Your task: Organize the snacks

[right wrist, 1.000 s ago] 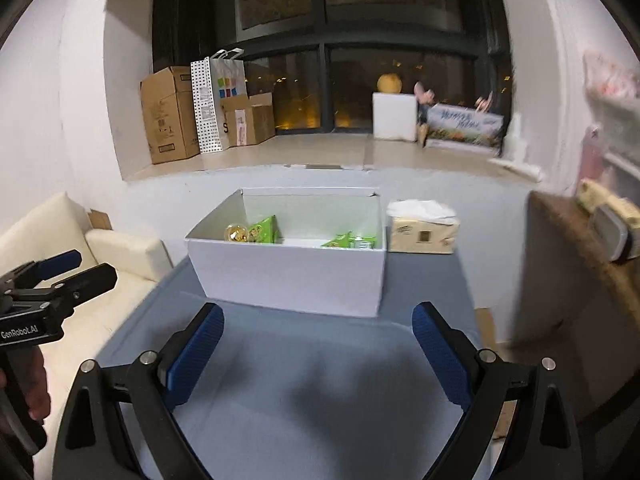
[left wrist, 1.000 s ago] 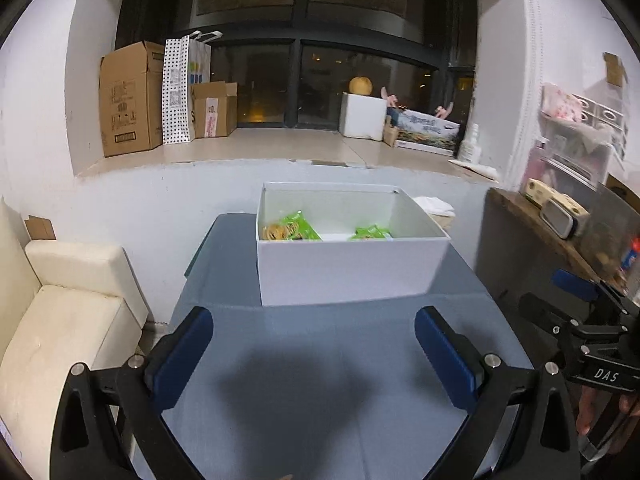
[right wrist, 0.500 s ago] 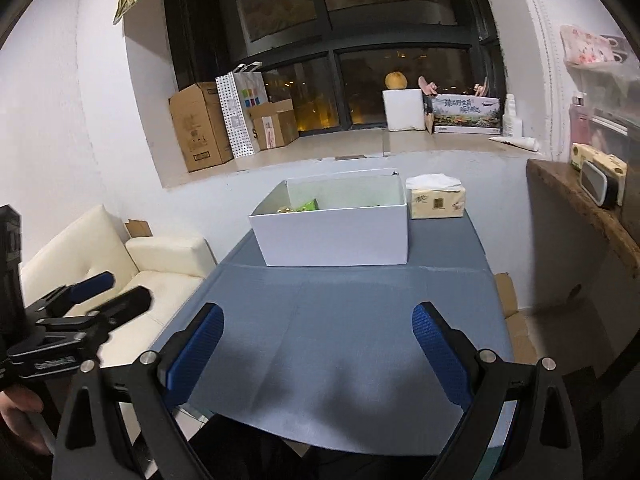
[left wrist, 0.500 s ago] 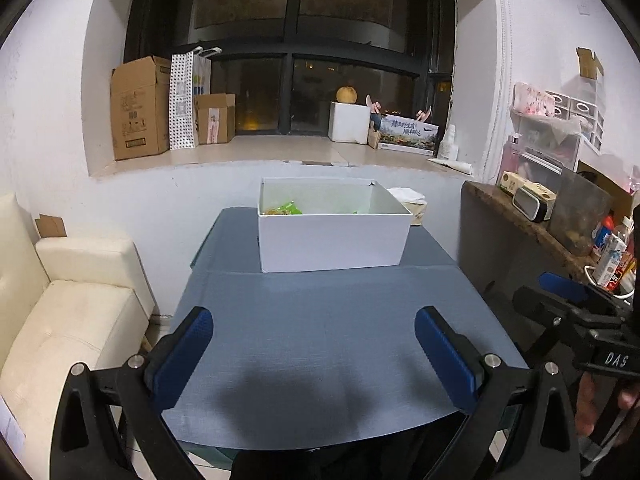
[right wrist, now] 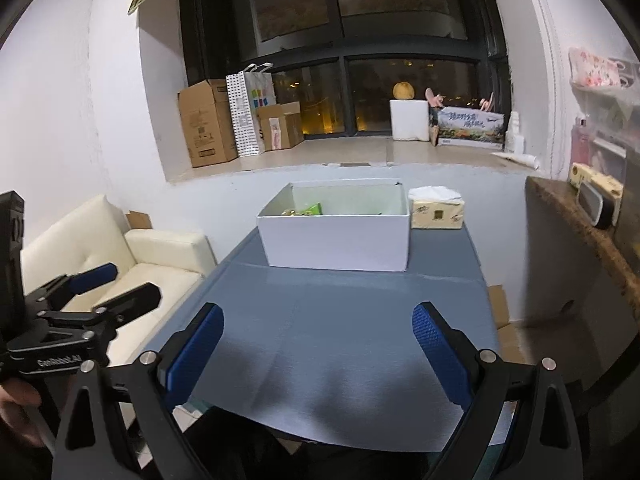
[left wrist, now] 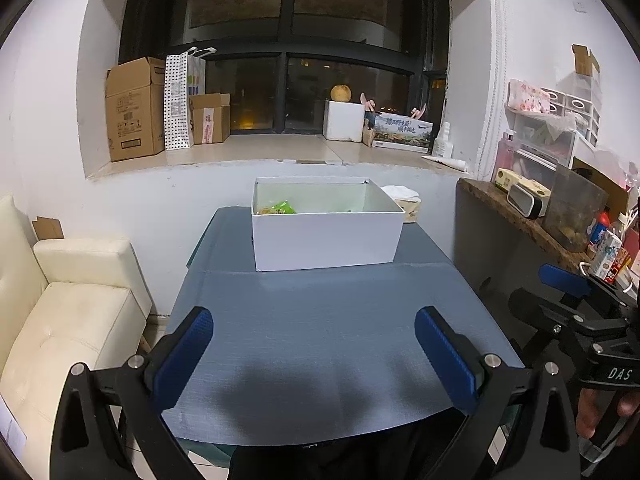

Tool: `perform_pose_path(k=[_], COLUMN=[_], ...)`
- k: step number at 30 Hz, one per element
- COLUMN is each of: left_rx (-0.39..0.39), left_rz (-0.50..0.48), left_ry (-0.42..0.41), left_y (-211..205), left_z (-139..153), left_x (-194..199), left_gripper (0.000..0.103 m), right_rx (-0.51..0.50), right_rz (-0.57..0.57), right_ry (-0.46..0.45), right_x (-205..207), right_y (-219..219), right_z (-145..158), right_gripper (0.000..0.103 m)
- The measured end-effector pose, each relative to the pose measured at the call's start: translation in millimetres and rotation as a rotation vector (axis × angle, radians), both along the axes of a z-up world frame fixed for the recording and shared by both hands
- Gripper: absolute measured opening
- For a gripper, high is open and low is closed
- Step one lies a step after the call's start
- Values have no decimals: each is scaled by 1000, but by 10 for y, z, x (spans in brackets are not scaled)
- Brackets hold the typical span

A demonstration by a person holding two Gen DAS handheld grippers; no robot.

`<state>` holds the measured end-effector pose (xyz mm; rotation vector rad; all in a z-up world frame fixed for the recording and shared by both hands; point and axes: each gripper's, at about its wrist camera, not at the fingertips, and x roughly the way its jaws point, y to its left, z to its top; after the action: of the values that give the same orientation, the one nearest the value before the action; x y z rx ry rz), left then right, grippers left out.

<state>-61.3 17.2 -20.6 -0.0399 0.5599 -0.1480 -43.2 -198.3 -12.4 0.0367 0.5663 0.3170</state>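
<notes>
Container: white box (left wrist: 326, 240), rectangular, open-topped, upright at the far end of the grey-blue table (left wrist: 320, 332).
Contents: green snack packets (left wrist: 282, 208) and a yellowish item against the left inner wall; more green barely visible toward the right (right wrist: 378, 213).

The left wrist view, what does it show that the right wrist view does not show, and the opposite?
Only the left wrist view shows the right gripper, held at its right edge, and a milk carton on the side shelf. Only the right wrist view shows the left gripper over the cream sofa, and the whole tissue box beside the white box. Both show that box on the blue table with green snack packets inside, and both grippers open and empty.
</notes>
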Motion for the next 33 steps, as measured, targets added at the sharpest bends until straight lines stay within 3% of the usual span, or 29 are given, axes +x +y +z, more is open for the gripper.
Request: perform_pose_path(k=[33], left_rx=[-6], left_rz=[-12], left_ry=[9], left_y=[-49], left_z=[17], left_x=[-57], left_gripper=[103], right_rx=[3], right_rz=[8], right_ry=[11], right_x=[-82], right_y=[-37], right_z=[-25], right_gripper=[98])
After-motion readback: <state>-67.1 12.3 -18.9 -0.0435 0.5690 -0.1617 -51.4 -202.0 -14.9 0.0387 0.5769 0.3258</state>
